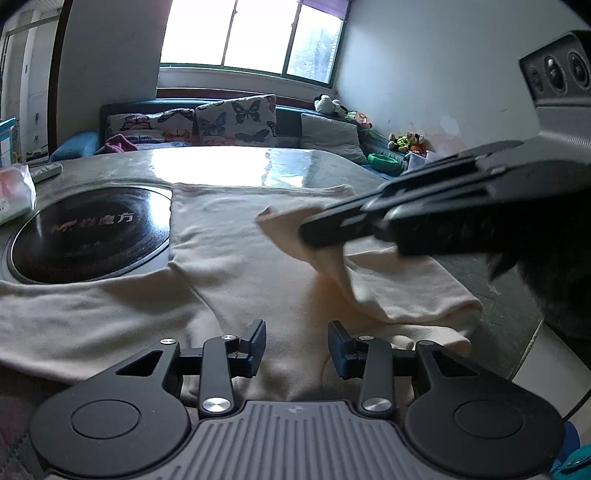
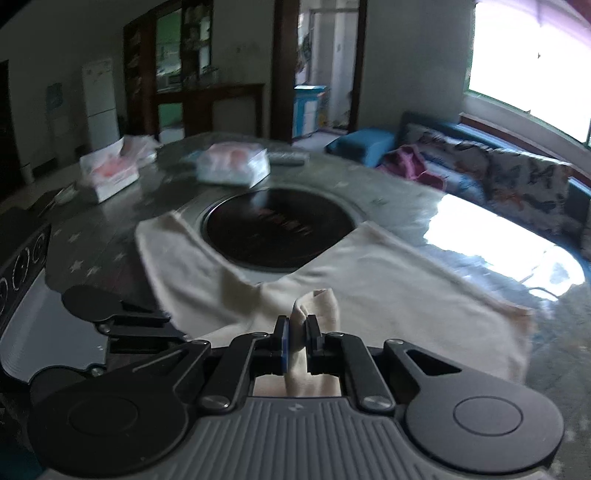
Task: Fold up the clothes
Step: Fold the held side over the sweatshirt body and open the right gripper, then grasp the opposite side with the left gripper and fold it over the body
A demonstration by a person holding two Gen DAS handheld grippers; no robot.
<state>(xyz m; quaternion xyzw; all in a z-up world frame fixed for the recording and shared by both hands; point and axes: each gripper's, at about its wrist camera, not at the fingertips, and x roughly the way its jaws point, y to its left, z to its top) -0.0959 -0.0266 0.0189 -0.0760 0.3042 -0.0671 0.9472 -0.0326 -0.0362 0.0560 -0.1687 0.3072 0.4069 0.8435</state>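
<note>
Nearest to me, my left gripper [image 1: 296, 345] points slightly down over the cream garment [image 1: 236, 266], its jaws partly apart with nothing between them. My right gripper [image 2: 296, 338] is tilted downward and has its jaws pinched on a fold of this garment, lifting the corner above the rest. In the left wrist view it reaches in from the right side. The garment lies spread on the table [image 1: 229, 166], partly covering the black round cooktop [image 2: 277, 229]. Farther stand the tissue packs [image 2: 232, 166] and the sofa [image 1: 236, 122].

You're in a home living-dining room: sofa [image 1: 229, 122] with butterfly cushions under the window [image 1: 251, 35], soft toys [image 1: 328, 105], probably a fridge [image 2: 99, 99].
</note>
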